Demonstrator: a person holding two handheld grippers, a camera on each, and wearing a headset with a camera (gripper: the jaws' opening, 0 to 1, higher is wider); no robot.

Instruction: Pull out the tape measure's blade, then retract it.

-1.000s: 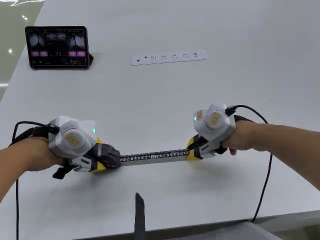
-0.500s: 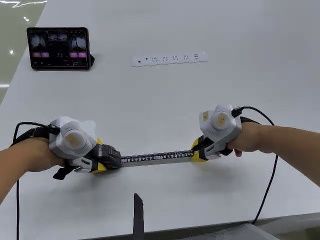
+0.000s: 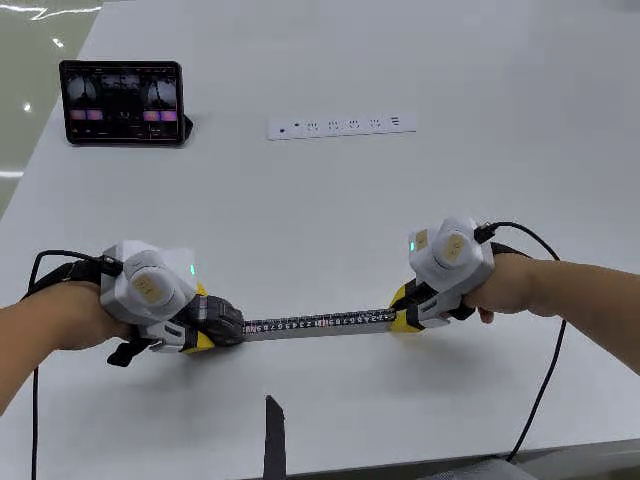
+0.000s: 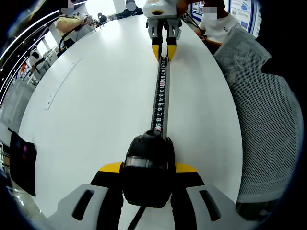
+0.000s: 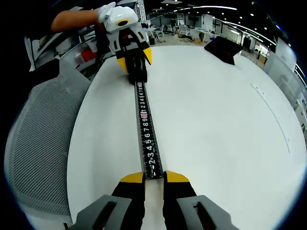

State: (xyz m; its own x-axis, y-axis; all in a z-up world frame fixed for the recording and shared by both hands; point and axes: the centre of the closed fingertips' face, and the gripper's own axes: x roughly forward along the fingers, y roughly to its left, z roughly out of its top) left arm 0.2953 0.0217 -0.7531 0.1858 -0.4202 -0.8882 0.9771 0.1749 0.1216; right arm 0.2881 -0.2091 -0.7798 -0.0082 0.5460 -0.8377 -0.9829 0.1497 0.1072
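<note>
Going left to right: the left gripper (image 3: 205, 326) is clenched around the black body of the tape measure (image 3: 222, 320). Its yellow-tipped jaws sit on either side of the case, spread only as wide as the case, and the case rests on the white table (image 3: 350, 210) near the front edge. The blade (image 3: 320, 322) runs out of the case to the right, flat and straight along the tabletop with the numbers facing up. At the far end, the right gripper (image 3: 405, 319) has its jaws pinched nearly closed on the tip of the blade, gripping it just above the table. In the right gripper view the blade end sits right between the two yellow tips.

Count-wise: two grippers, one tape measure with its one blade pulled out between them. There's one tablet (image 3: 122, 102) propped up at the back left with its screen lit, and one white power strip (image 3: 342, 125) lying flat further back toward the middle, well apart from the tape. Also one grey mesh chair (image 4: 268, 120) at the near side of the table, and each gripper has a black cable trailing off it.
</note>
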